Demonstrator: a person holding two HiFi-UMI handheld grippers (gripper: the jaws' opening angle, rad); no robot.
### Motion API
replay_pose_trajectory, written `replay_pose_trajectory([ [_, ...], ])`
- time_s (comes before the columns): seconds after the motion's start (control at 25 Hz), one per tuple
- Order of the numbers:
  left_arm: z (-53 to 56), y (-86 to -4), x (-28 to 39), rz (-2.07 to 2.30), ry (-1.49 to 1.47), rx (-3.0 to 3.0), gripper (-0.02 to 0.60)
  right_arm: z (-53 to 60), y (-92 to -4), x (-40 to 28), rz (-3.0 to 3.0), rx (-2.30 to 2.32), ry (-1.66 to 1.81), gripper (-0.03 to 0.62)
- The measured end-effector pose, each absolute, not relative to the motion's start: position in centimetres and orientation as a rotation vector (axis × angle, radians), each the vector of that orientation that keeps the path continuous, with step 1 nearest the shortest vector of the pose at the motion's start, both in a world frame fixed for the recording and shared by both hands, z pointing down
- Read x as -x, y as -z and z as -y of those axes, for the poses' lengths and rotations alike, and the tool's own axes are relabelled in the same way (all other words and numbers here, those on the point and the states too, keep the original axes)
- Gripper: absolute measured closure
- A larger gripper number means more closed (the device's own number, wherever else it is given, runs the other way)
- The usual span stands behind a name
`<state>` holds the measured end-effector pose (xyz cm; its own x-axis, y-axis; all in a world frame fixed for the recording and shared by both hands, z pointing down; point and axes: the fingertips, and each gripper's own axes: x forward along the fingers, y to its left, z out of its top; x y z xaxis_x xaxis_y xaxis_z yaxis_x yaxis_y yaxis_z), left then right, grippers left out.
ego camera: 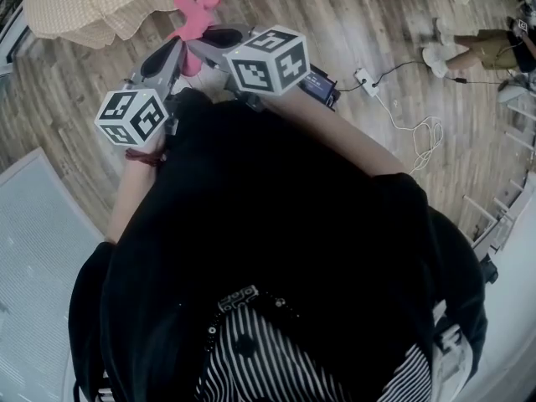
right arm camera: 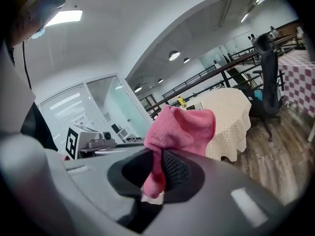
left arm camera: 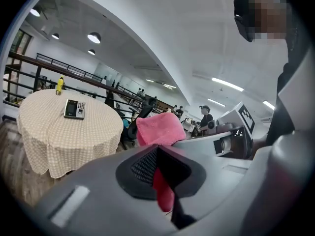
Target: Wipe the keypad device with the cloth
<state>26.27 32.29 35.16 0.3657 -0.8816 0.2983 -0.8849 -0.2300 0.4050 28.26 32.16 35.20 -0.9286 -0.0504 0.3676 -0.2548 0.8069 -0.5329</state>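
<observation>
A pink cloth (ego camera: 197, 15) is bunched between both grippers, held close in front of my chest. My left gripper (left arm camera: 160, 173) is shut on a strip of the cloth (left arm camera: 163, 193). My right gripper (right arm camera: 157, 173) is shut on the cloth (right arm camera: 182, 129) too. In the head view the left gripper (ego camera: 177, 50) and the right gripper (ego camera: 216, 38) meet at the cloth. The keypad device (left arm camera: 74, 109), dark with a grey keypad, lies flat on a round table (left arm camera: 54, 136) with a beige checked tablecloth, some way ahead. That table (ego camera: 100, 7) shows at the head view's top left.
A yellow bottle (left arm camera: 59, 85) stands at the table's far side. An office chair (right arm camera: 268, 82) is right of the table. On the wood floor lie a power strip (ego camera: 366, 80) and a white cable (ego camera: 423, 132). A grey mat (ego camera: 33, 249) lies at left. Another person's legs (ego camera: 477, 48) show far right.
</observation>
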Motion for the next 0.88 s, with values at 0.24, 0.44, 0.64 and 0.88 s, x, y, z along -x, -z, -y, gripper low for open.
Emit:
replay_pose_trajectory([
  [0.24,-29.4,-35.0,-18.1,1.485,-0.026,-2.128,0.578,-29.3,-35.0,-20.0,2.634,-0.277,-0.867,0.543],
  [0.44,-27.1,-34.7,-12.1,1.44,-0.026,-2.143,0.578,-27.2,-34.6,-14.1,2.616,-0.317,-0.877,0.543],
  [0.64,-26.6,-34.2,-6.5,1.414,-0.027,-2.157,0.578,-26.7,-34.2,-8.4,2.601,-0.358,-0.888,0.543],
  [0.88,-27.2,-34.9,0.7,1.423,0.001,-2.133,0.578,-27.3,-34.7,-1.2,2.579,-0.317,-0.865,0.543],
])
